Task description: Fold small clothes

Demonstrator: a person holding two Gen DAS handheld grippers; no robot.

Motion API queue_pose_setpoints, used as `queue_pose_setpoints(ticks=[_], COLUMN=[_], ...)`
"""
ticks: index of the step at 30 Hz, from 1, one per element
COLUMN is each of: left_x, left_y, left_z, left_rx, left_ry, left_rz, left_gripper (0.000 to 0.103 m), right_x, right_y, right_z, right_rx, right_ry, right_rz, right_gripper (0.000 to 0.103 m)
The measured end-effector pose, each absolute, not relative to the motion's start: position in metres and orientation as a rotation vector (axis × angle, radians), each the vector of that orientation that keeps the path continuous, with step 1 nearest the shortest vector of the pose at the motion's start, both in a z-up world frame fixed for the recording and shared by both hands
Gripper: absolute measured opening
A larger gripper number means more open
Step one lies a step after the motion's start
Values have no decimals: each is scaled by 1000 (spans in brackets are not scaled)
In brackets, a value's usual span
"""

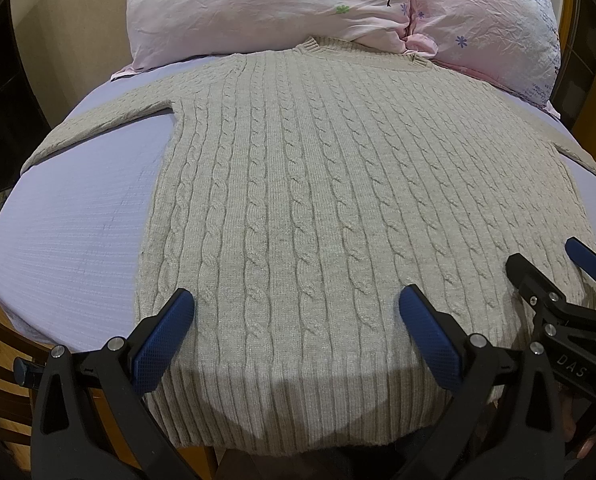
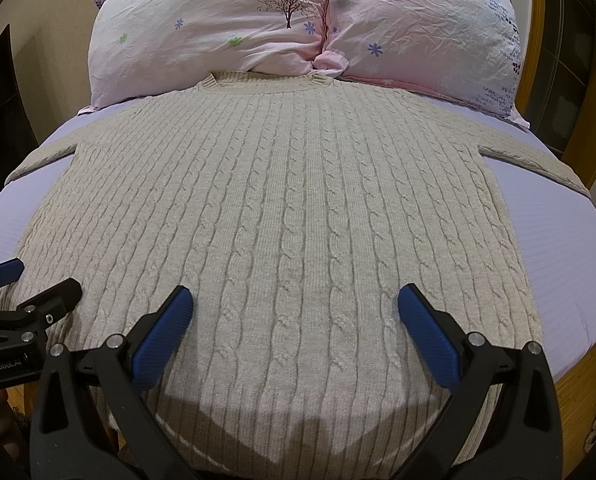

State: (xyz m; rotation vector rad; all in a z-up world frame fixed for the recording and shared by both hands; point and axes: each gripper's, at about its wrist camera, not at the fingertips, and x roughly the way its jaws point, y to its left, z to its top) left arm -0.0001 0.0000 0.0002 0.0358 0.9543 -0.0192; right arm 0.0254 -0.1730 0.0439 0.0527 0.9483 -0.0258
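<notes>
A beige cable-knit sweater (image 1: 305,184) lies flat and spread out on a bed, its collar at the far end by the pillows and its ribbed hem nearest me. It also fills the right wrist view (image 2: 282,208). Both sleeves stretch out sideways. My left gripper (image 1: 296,304) is open and empty, above the hem toward the sweater's left side. My right gripper (image 2: 296,302) is open and empty, above the hem toward its right side. The right gripper also shows at the right edge of the left wrist view (image 1: 545,268), close beside the left one.
The bed has a pale lilac sheet (image 1: 78,220), bare to the left of the sweater and also to its right (image 2: 569,248). Two pink flowered pillows (image 2: 226,28) lie at the head. A wooden bed frame (image 2: 577,392) borders the mattress.
</notes>
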Motion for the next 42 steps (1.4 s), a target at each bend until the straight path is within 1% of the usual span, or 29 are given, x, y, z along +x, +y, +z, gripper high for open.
queue_pose_setpoints(ticks=[5, 8, 10, 12, 15, 17, 18, 19, 21, 24, 26, 28, 32, 34, 36, 37, 39, 42], left_x=[-1, -2, -9, -8, -7, -1, -1, 0, 2, 5, 15, 24, 37, 43, 45, 46, 43, 43], left_y=[0, 2, 2, 7, 24, 36, 43, 47, 55, 60, 66, 73, 98, 111, 123, 130, 142, 167], left_z=[0, 0, 1, 3, 17, 29, 35, 39, 50, 60, 65, 66, 64, 61, 58, 58, 57, 58], left_rx=[36, 44, 50, 40, -130, -226, -252, -259, -248, -209, -187, -195, -243, -272, -294, -301, -308, -330], left_ry=[946, 917, 910, 913, 816, 722, 668, 635, 533, 448, 455, 465, 473, 482, 492, 499, 492, 477], left_rz=[-17, -28, -39, -60, -236, -306, -319, -321, -325, -324, -298, -287, -242, -210, -192, -189, -185, -117], left_gripper=[102, 102, 102, 102, 102, 102, 102, 102, 102, 102, 102, 102, 102, 102, 102, 102, 102, 102], right_x=[25, 28, 33, 38, 55, 71, 79, 86, 100, 109, 110, 110, 123, 126, 123, 122, 137, 161], right_y=[-173, -185, -216, -272, -374, -440, -466, -492, -550, -609, -637, -656, -671, -682, -687, -678, -647, -580], right_z=[42, 49, 61, 81, 96, 87, 81, 75, 63, 48, 34, 18, 10, 5, 1, 9, 44, 95], right_rx=[39, 44, 142, 272, 489, 657, 718, 768, 832, 884, 979, 1047, 1021, 1025, 1070, 1042, 809, 590], right_ry=[935, 927, 899, 814, 762, 781, 795, 803, 788, 776, 783, 775, 740, 734, 722, 724, 695, 631], right_rz=[0, 120, 150, 71, -111, -180, -216, -260, -393, -597, -656, -678, -693, -697, -694, -703, -692, -534], right_gripper=[101, 101, 101, 101, 100, 88, 72, 61, 58, 49, 47, 40, 34, 9, 7, 7, 6, 6])
